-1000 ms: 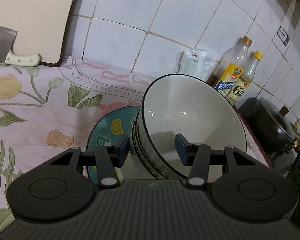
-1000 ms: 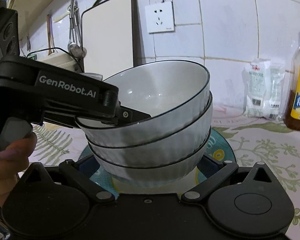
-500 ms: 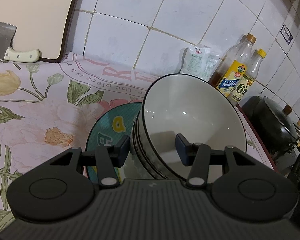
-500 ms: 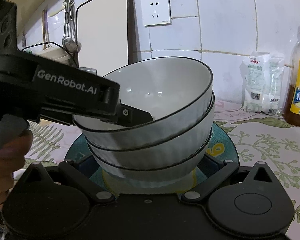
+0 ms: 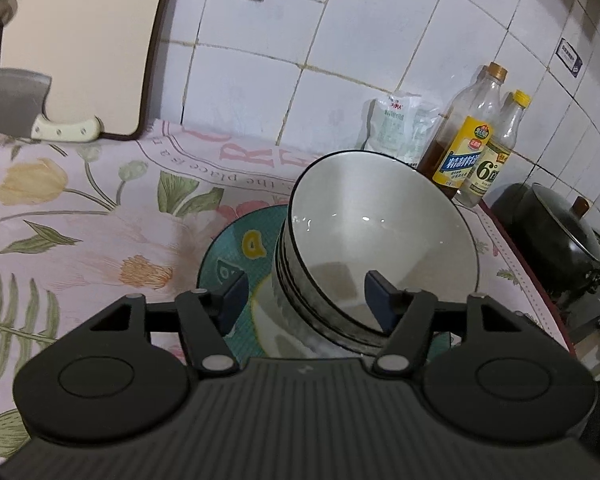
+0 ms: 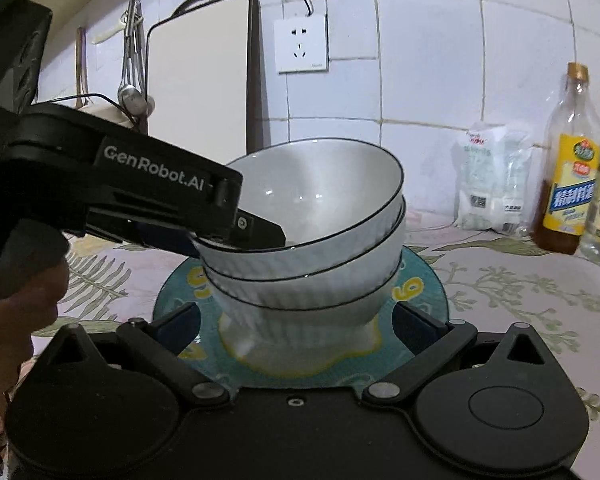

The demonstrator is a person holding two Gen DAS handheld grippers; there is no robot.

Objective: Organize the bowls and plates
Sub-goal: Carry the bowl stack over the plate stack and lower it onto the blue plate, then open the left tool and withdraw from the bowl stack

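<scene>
Nearest the right wrist camera, the right claw (image 6: pixel 296 322) stands spread wide on either side of the foot of a stack of three white ribbed ceramic bowls with thin black rims (image 6: pixel 320 240); its pads do not press on the stack. The bowls nest one inside another and look empty, and the stack leans a little. It sits on a round teal plate with yellow figures and a pale yellow centre (image 6: pixel 424 280), which lies on the table under a pink floral cloth (image 5: pixel 80 220). The near edge of the plate is hidden behind the right claw's body.

The left claw (image 5: pixel 306 300) straddles the rim of the top bowl, one pad outside the wall and one inside. Its jaws have just been opening, and in the left wrist view the pads stand clear of the rim on both sides. From the right wrist view, the spot where they meet the rim is covered by the claw's black body, held by a person's hand (image 6: pixel 16 312) cut off at the left edge.

Further back stand two clear bottles with yellow labels (image 5: pixel 472 148), a white plastic packet (image 5: pixel 400 124) and a dark lidded pot (image 5: pixel 556 232). Against the tiled wall lean a cream cutting board (image 5: pixel 80 40) and a cleaver with a cream handle (image 5: pixel 16 104), below a white wall socket (image 6: pixel 300 46).
</scene>
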